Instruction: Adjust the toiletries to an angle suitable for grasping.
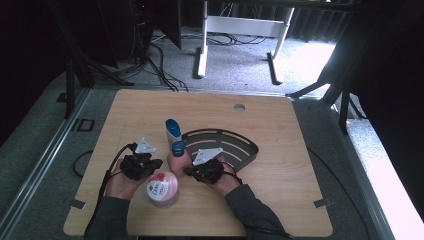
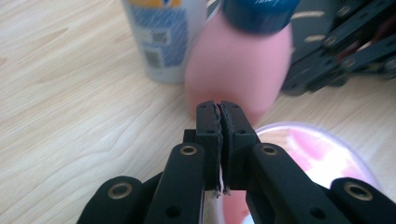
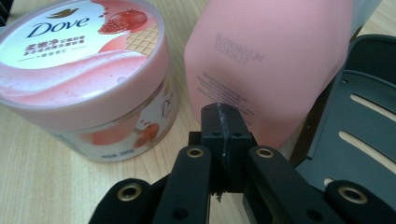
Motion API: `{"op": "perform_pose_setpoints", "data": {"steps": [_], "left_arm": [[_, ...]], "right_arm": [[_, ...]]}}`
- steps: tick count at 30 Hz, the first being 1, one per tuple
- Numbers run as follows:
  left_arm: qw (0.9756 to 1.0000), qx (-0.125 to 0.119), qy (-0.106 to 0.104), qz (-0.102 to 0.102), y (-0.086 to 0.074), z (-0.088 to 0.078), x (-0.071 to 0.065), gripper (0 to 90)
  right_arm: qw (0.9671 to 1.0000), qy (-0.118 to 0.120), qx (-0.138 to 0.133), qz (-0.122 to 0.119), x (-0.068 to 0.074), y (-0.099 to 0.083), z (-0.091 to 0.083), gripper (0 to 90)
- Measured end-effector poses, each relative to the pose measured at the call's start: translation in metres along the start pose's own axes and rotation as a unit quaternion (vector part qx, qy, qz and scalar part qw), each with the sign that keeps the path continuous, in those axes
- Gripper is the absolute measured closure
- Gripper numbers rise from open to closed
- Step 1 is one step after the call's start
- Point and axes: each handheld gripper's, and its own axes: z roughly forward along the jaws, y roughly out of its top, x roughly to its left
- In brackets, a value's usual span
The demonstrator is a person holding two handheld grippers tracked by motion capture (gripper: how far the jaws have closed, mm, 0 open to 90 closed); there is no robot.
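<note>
A pink bottle (image 1: 178,159) with a blue cap stands upright near the middle of the wooden table (image 1: 280,170); it also rises ahead of the jaws as the pink bottle (image 2: 243,65) and the pink bottle (image 3: 271,60). A round pink Dove tub (image 1: 162,189) sits in front of it, seen close as the tub (image 3: 79,70) and the tub (image 2: 322,163). A white and blue bottle (image 1: 173,131) stands behind. My left gripper (image 2: 220,106) is shut and empty, just left of the pink bottle. My right gripper (image 3: 219,109) is shut and empty, close to the bottle's lower side.
A dark grey quarter-round rack (image 1: 235,145) lies flat to the right of the bottles, its slotted floor (image 3: 369,121) beside my right gripper. A round cable hole (image 1: 239,107) sits near the table's far edge. Cables trail from both grippers off the front edge.
</note>
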Motion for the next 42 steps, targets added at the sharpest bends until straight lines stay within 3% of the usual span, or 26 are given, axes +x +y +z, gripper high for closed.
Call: {"op": "perform_pose_setpoints", "data": {"steps": [6, 15, 27, 30, 37, 42], "left_arm": [[0.9997, 0.012, 0.013, -0.014, -0.015, 0.0, 0.011, 88.0], [0.999, 0.03, 0.015, -0.028, -0.036, -0.003, 0.019, 89.4], [0.998, 0.045, -0.005, -0.043, -0.062, 0.006, 0.009, 89.4], [0.9983, 0.041, -0.021, -0.037, -0.067, 0.007, 0.006, 89.5], [0.9975, 0.042, -0.02, -0.052, -0.072, 0.008, 0.002, 89.6], [0.9978, 0.039, -0.022, -0.05, -0.071, 0.01, -0.002, 89.7]], "right_arm": [[0.9997, 0.01, 0.012, -0.016, 0.007, -0.002, -0.007, 90.0], [0.9991, 0.021, 0.02, -0.031, 0.029, -0.019, -0.018, 90.0], [0.9986, 0.028, 0.019, -0.041, 0.054, -0.027, -0.026, 86.9], [0.9984, 0.031, 0.019, -0.043, 0.059, -0.028, -0.027, 87.0], [0.9982, 0.04, 0.018, -0.04, 0.064, -0.027, -0.029, 87.3], [0.9983, 0.046, 0.014, -0.032, 0.066, -0.027, -0.03, 87.3]]}}
